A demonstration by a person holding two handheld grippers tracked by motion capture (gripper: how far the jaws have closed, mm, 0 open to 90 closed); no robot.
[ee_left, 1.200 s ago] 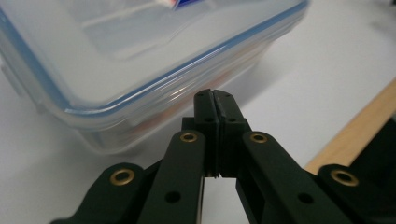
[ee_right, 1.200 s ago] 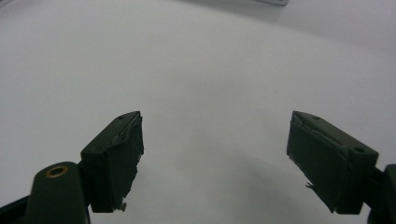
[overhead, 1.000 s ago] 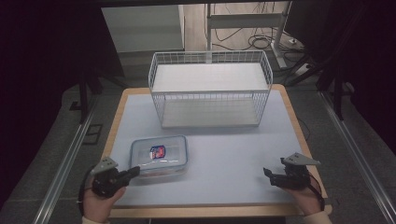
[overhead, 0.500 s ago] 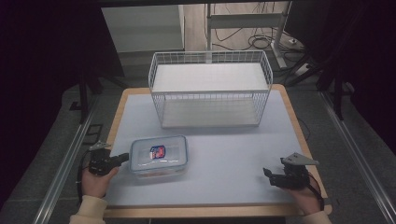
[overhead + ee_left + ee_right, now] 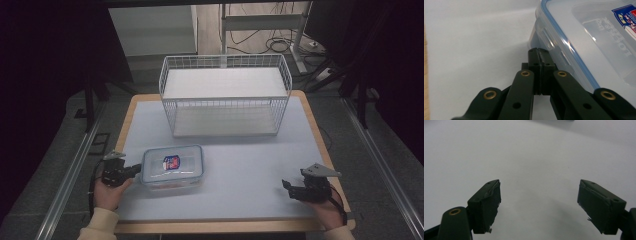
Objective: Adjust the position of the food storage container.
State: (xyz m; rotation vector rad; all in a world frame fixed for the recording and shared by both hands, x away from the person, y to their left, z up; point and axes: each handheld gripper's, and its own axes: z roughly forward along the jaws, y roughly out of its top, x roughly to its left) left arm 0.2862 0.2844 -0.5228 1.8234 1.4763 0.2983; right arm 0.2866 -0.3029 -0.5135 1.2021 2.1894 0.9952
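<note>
A clear plastic food container (image 5: 173,167) with a blue-rimmed lid and a red-and-blue label lies flat on the table's front left. My left gripper (image 5: 134,170) is shut with nothing between its pads, its tips at the container's left side. In the left gripper view the closed jaws meet at the gripper tip (image 5: 538,53), right against the container (image 5: 584,40) under the lid's edge. My right gripper (image 5: 288,188) rests at the front right of the table, far from the container. Its jaws stand wide open over bare white surface, the right gripper (image 5: 539,202) holding nothing.
A white wire basket (image 5: 225,95) stands at the back middle of the white table top (image 5: 250,155), its open side facing up. The table's wooden edge (image 5: 225,227) runs along the front. Dark floor and cables lie beyond.
My left gripper has moved left and then forward, from the table's front edge to the container's left side. The right gripper and the container have stayed put.
</note>
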